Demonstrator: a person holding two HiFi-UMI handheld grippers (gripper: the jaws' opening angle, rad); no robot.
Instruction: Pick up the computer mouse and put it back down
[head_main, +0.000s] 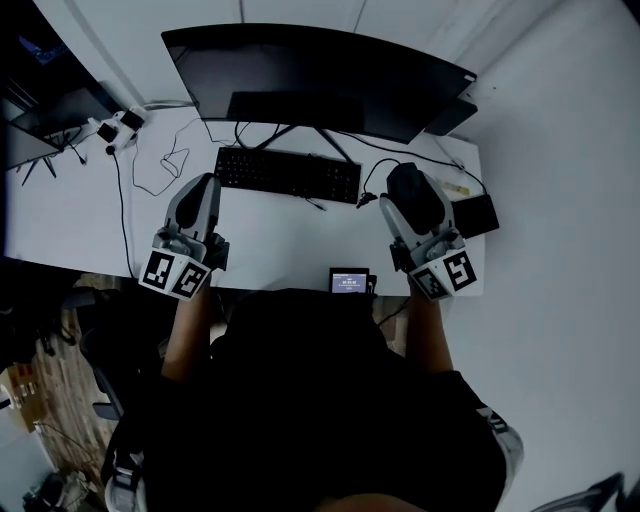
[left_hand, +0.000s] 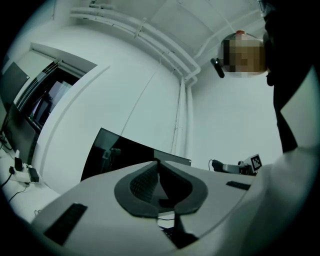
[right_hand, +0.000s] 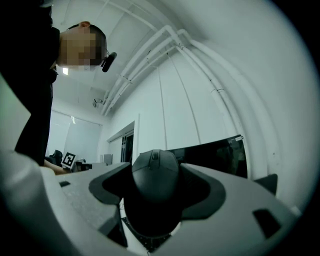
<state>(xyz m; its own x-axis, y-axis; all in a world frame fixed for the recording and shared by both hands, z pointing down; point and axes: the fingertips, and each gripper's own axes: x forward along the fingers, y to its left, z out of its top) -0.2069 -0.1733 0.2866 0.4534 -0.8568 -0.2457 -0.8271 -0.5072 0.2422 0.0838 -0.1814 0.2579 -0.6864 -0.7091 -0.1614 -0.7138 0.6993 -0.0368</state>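
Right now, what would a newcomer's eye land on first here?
The black mouse clamped in the right gripper, at the right end of the white desk. Next, the wide curved monitor across the desk's far edge, dark, with the keyboard in front of it. The left gripper is shut and empty, left of the keyboard.

On desk, far to near: monitor, keyboard, small screen; right of keyboard, mouse between right gripper jaws.
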